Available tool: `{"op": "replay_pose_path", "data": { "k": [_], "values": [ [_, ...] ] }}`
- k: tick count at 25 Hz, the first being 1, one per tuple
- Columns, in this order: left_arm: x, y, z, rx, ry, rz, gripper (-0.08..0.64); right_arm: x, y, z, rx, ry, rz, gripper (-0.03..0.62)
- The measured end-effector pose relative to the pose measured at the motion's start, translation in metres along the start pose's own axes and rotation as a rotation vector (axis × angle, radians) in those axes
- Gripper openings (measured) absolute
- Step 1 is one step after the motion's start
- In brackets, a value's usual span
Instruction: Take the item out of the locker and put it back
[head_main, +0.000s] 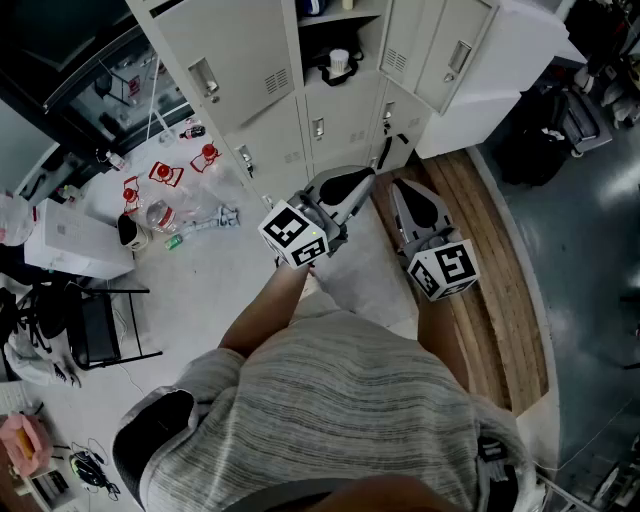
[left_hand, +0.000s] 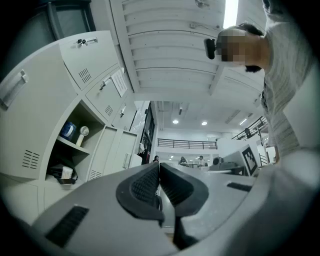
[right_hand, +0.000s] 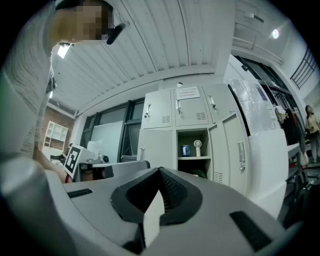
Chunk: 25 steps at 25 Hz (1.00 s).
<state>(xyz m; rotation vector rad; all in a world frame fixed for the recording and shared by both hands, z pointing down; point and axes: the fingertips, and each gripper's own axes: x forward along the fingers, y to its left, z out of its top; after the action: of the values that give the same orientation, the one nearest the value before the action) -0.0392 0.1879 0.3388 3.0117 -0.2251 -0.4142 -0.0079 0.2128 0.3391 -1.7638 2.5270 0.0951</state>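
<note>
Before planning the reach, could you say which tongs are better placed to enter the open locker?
Probably the right tongs: their view faces the open locker squarely; the left tongs see it off-side.

the person wore a grey heathered knit shirt (head_main: 340, 400) with fine pale stripes and short sleeves, which filled the lower middle of the head view. a small black camera (left_hand: 210, 48) sat at the head, in the upper right of the left gripper view. the left gripper (head_main: 368, 176) and right gripper (head_main: 396, 186) had light grey moulded shells, with black ribbed pads (left_hand: 142, 186) set in dark rounded surrounds. each carried a white cube (head_main: 295, 235) printed with black square markers.
</note>
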Motion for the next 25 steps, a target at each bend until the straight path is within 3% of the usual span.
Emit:
{"op": "replay_pose_path", "data": {
  "k": [17,25],
  "values": [
    [0.008,-0.009,0.005,0.030,0.003,-0.006,0.008,-0.006,0.003,0.005,-0.016,-0.003,0.051,0.024],
    [0.005,0.014,-0.003,0.002,0.025,0.028,0.008,0.010,-0.007,0.006,0.006,-0.054,0.066,0.028]
  ]
}}
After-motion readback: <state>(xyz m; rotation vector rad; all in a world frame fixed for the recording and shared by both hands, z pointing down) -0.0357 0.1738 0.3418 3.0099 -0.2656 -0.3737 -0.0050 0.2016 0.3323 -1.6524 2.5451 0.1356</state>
